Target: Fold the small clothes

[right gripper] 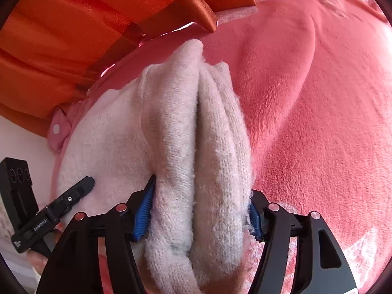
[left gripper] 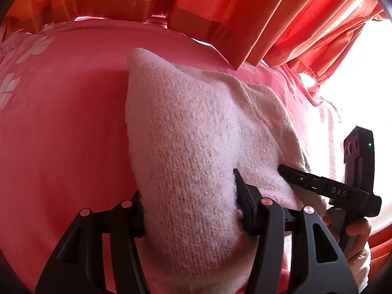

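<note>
A small pale knitted garment lies on a pink blanket, bunched into a long roll whose length runs away from both grippers toward the orange curtain at the back. Its far end narrows to a blunt tip pointing at the curtain; the near end is caught in both tools.

The left gripper has its jaws pressed into the thick near end of the garment, pinching it from both sides. The right gripper, with blue pads, squeezes a doubled fold of the same knit, a dark crease running lengthwise between the two layers.

From the left wrist view, the right gripper's tip rests against the garment's right side, and a hand shows beneath it. The bottom of the garment is cut off behind the jaws in both views, so what kind of clothing it is cannot be told. A window glare washes out the right edge.
</note>
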The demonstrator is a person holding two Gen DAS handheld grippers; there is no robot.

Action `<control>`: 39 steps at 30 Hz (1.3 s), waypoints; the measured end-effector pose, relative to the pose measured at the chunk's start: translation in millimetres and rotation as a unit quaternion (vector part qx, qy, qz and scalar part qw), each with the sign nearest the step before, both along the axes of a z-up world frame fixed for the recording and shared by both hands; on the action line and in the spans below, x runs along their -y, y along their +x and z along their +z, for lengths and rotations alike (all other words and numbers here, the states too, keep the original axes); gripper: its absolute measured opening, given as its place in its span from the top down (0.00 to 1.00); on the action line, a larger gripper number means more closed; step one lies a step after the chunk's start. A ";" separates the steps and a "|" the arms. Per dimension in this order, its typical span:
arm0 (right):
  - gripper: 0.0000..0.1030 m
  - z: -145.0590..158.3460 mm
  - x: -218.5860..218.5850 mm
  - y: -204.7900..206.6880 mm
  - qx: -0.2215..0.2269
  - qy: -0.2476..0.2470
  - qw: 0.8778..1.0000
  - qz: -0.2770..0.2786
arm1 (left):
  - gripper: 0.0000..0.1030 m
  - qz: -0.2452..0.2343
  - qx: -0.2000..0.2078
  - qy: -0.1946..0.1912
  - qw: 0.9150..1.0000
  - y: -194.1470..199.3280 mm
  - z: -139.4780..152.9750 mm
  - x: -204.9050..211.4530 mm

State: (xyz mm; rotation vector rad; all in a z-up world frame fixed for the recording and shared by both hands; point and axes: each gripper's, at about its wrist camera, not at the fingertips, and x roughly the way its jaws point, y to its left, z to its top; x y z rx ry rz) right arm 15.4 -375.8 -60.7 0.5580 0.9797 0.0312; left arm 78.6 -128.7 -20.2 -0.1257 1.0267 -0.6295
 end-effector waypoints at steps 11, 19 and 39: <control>0.39 18.7 -6.3 -33.4 0.037 -0.042 0.998 -0.010 | 0.42 0.012 0.022 0.015 1.000 -9.9 2.3 -2.3; 0.39 25.8 -16.3 -65.1 0.048 -0.040 0.998 -0.006 | 0.40 0.028 0.058 0.045 0.997 -30.1 15.1 -14.3; 0.65 57.5 -53.5 -45.3 0.054 -0.112 0.992 0.019 | 0.40 0.035 0.127 0.105 0.986 -61.4 34.6 -21.9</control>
